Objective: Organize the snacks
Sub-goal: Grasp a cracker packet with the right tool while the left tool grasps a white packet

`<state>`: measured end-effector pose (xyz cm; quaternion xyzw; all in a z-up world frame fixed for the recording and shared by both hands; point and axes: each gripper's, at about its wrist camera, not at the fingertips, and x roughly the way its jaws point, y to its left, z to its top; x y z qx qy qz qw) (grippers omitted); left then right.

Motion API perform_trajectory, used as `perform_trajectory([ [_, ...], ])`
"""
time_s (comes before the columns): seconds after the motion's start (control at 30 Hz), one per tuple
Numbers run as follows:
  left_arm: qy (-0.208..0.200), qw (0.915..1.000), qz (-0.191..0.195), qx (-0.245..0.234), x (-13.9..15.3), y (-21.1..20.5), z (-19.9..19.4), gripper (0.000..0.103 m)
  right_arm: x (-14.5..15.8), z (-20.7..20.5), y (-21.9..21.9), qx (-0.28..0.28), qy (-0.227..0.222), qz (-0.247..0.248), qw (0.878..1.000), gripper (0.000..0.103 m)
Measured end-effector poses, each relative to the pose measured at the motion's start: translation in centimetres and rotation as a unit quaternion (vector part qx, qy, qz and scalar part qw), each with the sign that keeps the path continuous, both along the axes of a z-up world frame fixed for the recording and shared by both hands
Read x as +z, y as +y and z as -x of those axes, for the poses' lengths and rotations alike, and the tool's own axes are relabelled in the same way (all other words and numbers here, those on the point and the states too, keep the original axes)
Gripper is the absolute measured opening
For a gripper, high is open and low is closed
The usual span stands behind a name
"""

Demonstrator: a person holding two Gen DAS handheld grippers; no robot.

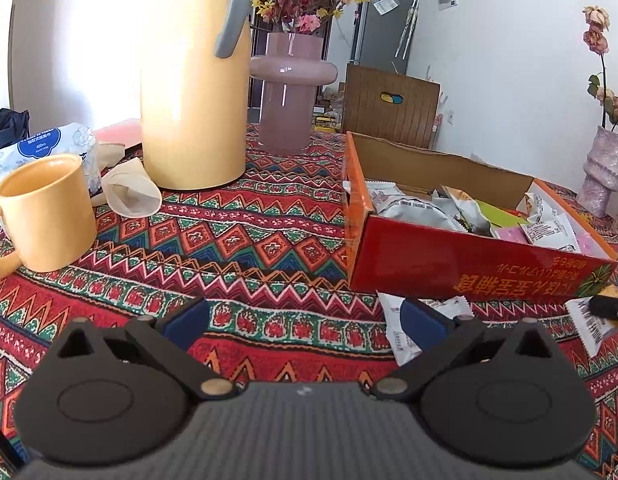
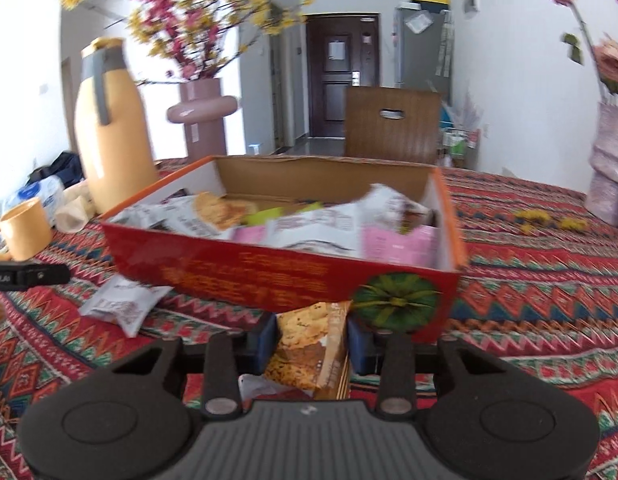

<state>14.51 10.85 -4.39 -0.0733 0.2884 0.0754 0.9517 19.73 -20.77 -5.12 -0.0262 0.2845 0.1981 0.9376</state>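
**Snack packet clamped in the right gripper, in front of the red box**

Packet of orange, crinkly foil printed with a golden cracker [image 2: 309, 344] sits pinched between the two blue pads of the right gripper [image 2: 313, 340], whose fingers are drawn in close against its sides. It hangs just in front of the near wall of the open red cardboard box with an orange rim and a green rosette printed on its corner [image 2: 293, 276]. Inside the box lies a jumble of white, pink, green and silver snack wrappers [image 2: 321, 224]; the right wrist view is blurred, so their printing cannot be read.

To the left of the held packet, a small white sachet with dark print [image 2: 123, 304] lies flat on the patterned red, green and blue woven tablecloth [image 2: 549, 300], close to the box's near left corner. In the left wrist view that sachet appears just beside the right-hand blue pad of the left gripper [image 1: 305, 320], whose fingers are spread wide with nothing between them but cloth. Another white wrapper with a barcode [image 1: 589, 326] lies at the right edge of that view.

Further out stand a tall yellow thermos jug with a grey handle [image 1: 193, 92], a yellow ceramic mug [image 1: 49, 212], a pink ringed glass vase holding pink and yellow blossom branches [image 1: 289, 92], a crumpled paper cup [image 1: 133, 196] and a blue-labelled tissue pack [image 1: 45, 148]. A brown wooden chair back [image 2: 393, 124] rises behind the table.
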Motion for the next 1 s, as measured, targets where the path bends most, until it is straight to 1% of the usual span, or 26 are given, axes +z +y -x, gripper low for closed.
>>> perform_trajectory([
  [0.17, 0.008, 0.9999, -0.013, -0.001, -0.2, -0.4, -0.2, 0.103, -1.4, -0.6, -2.2, -0.023, 0.008, -0.050, 0.998, 0.036],
  [0.23, 0.014, 0.9998, -0.015, -0.002, -0.3, -0.5, -0.4, 0.103, -2.1, -0.8, -2.5, -0.028, 0.014, -0.059, 0.998, 0.036],
  [0.33, 0.033, 0.9993, -0.010, -0.013, -0.3, -0.6, -0.9, 0.103, -2.1, -0.8, -2.9, -0.024, 0.014, -0.075, 0.997, 0.036],
  [0.43, 0.045, 0.9987, -0.010, -0.022, 0.0, -1.1, -1.2, 0.103, -2.2, -0.8, -3.1, -0.023, 0.016, -0.083, 0.996, 0.036],
  [0.57, 0.066, 0.9969, 0.006, -0.041, 0.5, -2.5, -2.4, 0.103, -2.2, -0.7, -3.3, -0.023, 0.015, -0.090, 0.996, 0.036],
  [0.73, 0.097, 0.9935, -0.001, -0.058, 0.3, -5.6, -4.9, 0.103, -2.0, -0.5, -3.5, -0.024, 0.011, -0.094, 0.995, 0.036],
  [0.9, 0.129, 0.9902, 0.007, -0.054, -0.5, -7.4, -7.0, 0.103, -1.8, -0.3, -3.8, -0.022, 0.007, -0.102, 0.995, 0.036],
  [1.0, 0.140, 0.9892, 0.003, -0.044, -1.0, -8.0, -7.6, 0.103, -1.7, -0.1, -3.9, -0.019, 0.004, -0.104, 0.994, 0.036],
])
